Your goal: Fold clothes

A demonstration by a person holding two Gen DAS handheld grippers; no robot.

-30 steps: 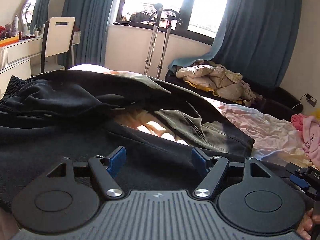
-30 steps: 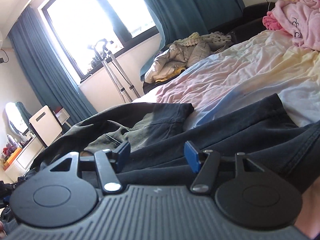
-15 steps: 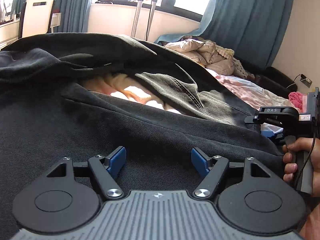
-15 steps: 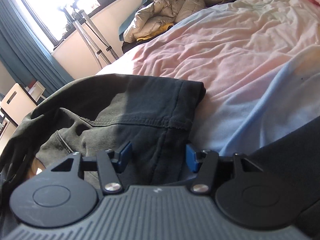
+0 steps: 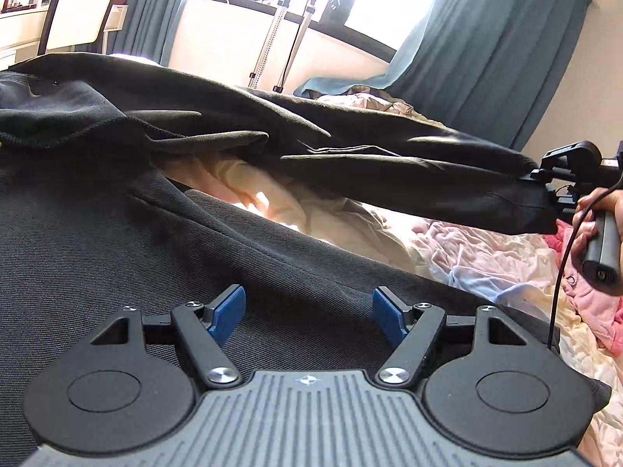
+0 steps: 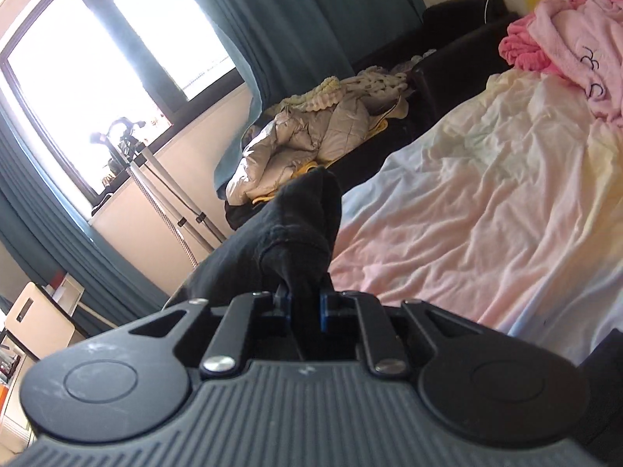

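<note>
- Bed [image 6: 486, 233] under a rumpled pastel sheet, pink, cream and pale blue; sunlit.
- Bright window [image 6: 117, 39] with teal curtains [image 5: 486, 58] behind; two metal crutches [image 5: 272, 39] leaning below the sill.
- White chair [image 5: 83, 4] and a desk [image 5: 19, 27] at far left of the left wrist view.
- Dark sofa [image 6: 447, 89] along the wall, heaped with a beige quilted jacket [image 6: 311, 140]; pink fleece garment [image 6: 576, 27] bunched on the far corner of the bed.
- No containers in view.
- Black trousers [image 5: 117, 241] spread over the near side of the bed; one leg lifted off the sheet, stretched taut toward the right edge of the left wrist view.
- Right gripper [image 6: 305, 309]: jaws just closed, blue pads pinching the hem end of the lifted leg, cloth bunched up ahead of them. Hand [image 5: 595, 210] on its handle visible in the left wrist view.
- Left gripper [image 5: 307, 309]: jaws spread wide, low over the flat part of the trousers; dark cloth beneath and between the pads, nothing pinched.
</note>
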